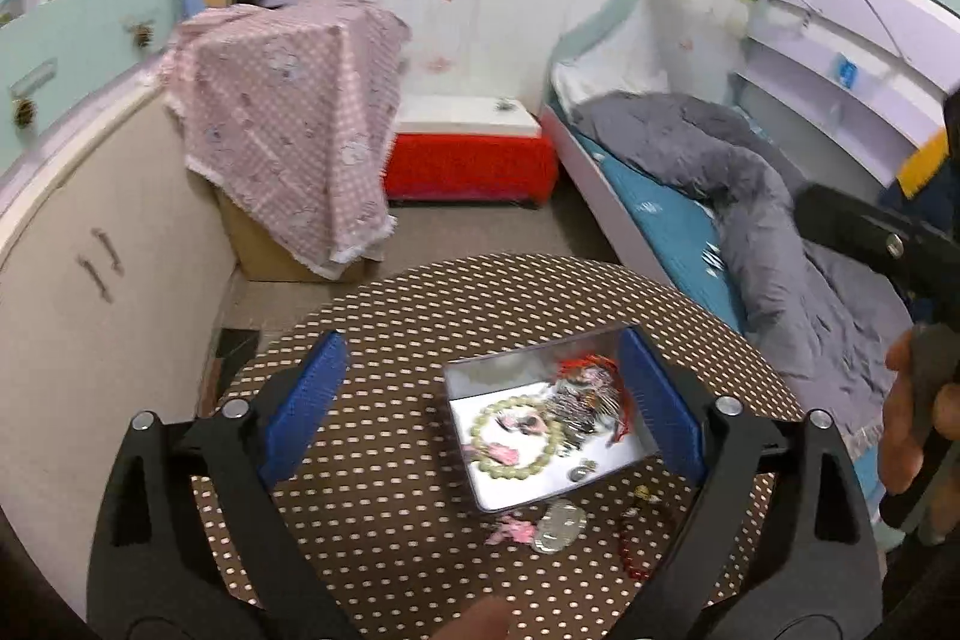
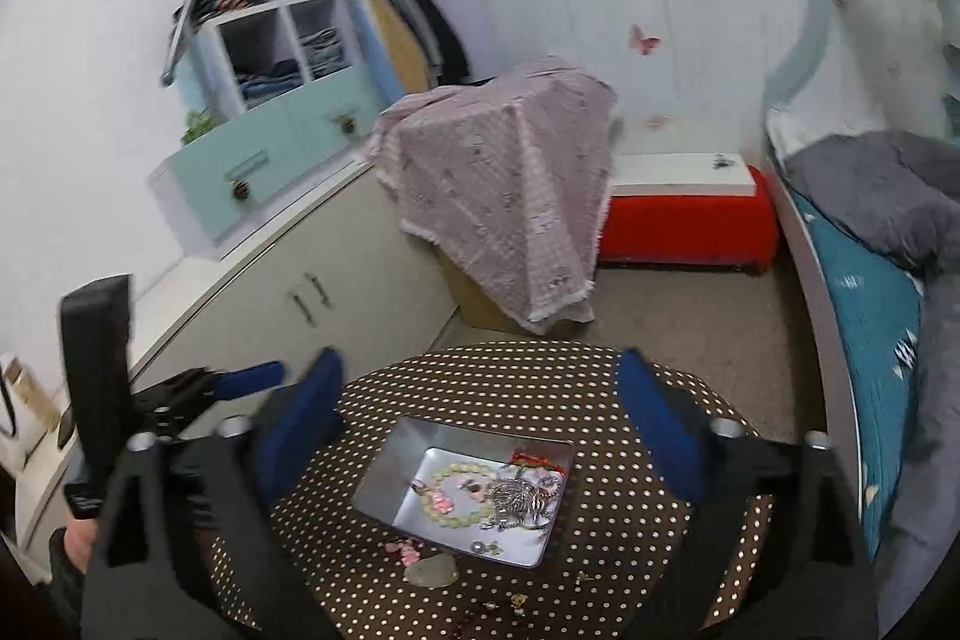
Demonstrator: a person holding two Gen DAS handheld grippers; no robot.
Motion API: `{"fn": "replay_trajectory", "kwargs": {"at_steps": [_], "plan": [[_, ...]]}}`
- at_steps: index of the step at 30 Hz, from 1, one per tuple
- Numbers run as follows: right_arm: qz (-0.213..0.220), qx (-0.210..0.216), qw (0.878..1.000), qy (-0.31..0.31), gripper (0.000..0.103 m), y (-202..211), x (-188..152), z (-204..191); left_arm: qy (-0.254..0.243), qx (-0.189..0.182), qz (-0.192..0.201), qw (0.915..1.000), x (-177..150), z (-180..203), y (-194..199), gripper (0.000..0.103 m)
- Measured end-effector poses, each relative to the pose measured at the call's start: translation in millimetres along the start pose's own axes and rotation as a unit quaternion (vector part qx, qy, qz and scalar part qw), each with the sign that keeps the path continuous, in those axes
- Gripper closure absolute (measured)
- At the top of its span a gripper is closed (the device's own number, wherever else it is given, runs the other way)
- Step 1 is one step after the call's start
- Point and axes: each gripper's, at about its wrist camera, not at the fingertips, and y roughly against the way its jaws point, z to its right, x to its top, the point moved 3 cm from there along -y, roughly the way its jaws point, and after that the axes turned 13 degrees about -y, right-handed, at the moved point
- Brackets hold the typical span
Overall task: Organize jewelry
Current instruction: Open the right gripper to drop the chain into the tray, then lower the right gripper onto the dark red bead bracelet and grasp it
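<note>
1. Left gripper [image 1: 480, 412] fingers [image 1: 306, 394] stand released, spread wide over the desk [image 1: 384, 508], nothing between the pads.
2. Right gripper [image 2: 480, 424] fingers [image 2: 660, 424] are likewise released and empty above the metal tin [image 2: 390, 466].
3. The tin sits mid-desk, long axis running roughly 10 to 4 o'clock in the right wrist view; a green bead bracelet [image 2: 447, 496] and silver chain [image 2: 522, 505] lie inside.
4. Loose pieces, a pink charm [image 2: 411, 556] and pale pendant [image 2: 432, 574], lie at the tin's 7 o'clock corner.
5. Best approach: pinch one loose piece low, lift clear of the rim.

Black gripper frames [image 1: 480, 418] — blue ribbed pads [image 2: 660, 418], silver screws.
</note>
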Motion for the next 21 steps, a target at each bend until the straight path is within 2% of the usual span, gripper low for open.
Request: {"fn": "replay_trajectory", "kwargs": {"at_steps": [3,9,21], "plan": [[0.005,-0.023,1.000,-0.010,0.008,3,-3,7,0.010,0.027,0.014,0.9995,-4,-7,12,0.009],[0.019,-0.031,0.999,-0.018,0.008,8,-7,15,0.009,0.062,0.043,0.9971,-10,-9,38,0.009],[0.043,-0.036,0.998,-0.016,0.008,39,-15,14,0.018,0.085,0.080,0.9930,-27,-7,72,0.009]]}}
